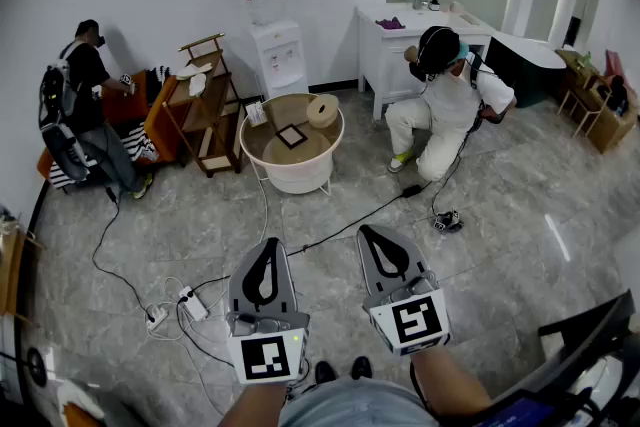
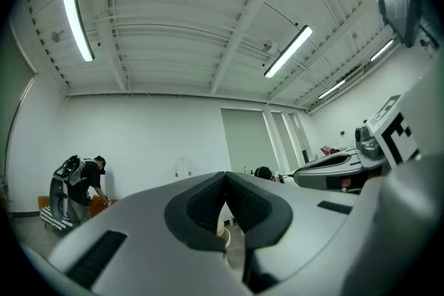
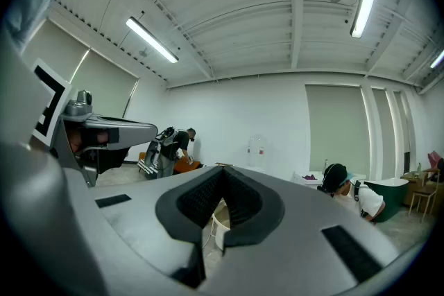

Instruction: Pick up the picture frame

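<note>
Picture frame (image 1: 291,136) lies flat on the round desk (image 1: 296,178) at your 12 o'clock, well apart from you. Your left hand-held gripper (image 1: 270,248) and right hand-held gripper (image 1: 375,234) are both clenched, empty. Frame judged light, rigid, breakable (possibly glazed): pinch one edge.

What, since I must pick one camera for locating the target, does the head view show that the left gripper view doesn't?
Head view only: the picture frame lying on the round table, plus the floor power strip. Left gripper view only: the ceiling light strips. Both: the water dispenser, the standing person with a backpack, and the shut left tool.
</note>
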The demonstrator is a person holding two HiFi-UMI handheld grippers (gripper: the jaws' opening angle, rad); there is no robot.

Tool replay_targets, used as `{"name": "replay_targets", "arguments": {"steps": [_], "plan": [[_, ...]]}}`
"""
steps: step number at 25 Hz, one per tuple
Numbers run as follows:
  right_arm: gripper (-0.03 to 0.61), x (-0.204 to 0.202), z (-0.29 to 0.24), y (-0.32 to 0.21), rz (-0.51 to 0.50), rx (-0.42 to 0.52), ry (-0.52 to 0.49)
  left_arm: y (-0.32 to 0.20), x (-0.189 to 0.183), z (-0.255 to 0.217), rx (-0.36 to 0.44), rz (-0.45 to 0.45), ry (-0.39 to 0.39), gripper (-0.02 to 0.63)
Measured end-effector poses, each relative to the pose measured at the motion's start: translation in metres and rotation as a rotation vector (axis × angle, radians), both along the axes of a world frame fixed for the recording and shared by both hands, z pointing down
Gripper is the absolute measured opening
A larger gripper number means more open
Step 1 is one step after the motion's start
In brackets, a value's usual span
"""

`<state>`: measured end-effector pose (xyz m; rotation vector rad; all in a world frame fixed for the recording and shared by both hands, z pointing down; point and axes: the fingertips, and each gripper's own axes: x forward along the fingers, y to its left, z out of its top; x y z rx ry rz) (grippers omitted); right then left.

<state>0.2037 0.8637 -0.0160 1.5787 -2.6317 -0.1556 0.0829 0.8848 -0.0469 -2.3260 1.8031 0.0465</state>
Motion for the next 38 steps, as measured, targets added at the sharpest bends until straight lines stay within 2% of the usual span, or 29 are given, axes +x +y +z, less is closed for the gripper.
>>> {"name": "replay_targets", "arguments": {"steps": [6, 12, 20, 30, 38], "plan": [[0.011, 0.021, 0.006, -0.004, -0.021, 0.017, 0.012, -0.003, 0.02, 0.0, 0.002, -0.003, -0.011, 0.015], [0.012, 0.047, 0.015, -0.01, -0.015, -0.005, -0.032, -0.005, 0.036, 0.01, -0.014, -0.02, -0.031, 0.015], [0.012, 0.056, 0.046, -0.051, 0.021, -0.056, -0.022, -0.039, 0.028, 0.042, -0.078, -0.049, -0.019, 0.015], [0.014, -0.004, 0.077, -0.184, -0.019, -0.093, 0.014, -0.173, -0.031, 0.073, -0.118, -0.075, 0.002, 0.015], [0.014, -0.071, 0.055, -0.31, -0.035, -0.059, 0.025, -0.297, -0.095, 0.049, -0.078, -0.08, 0.014, 0.015]]}}
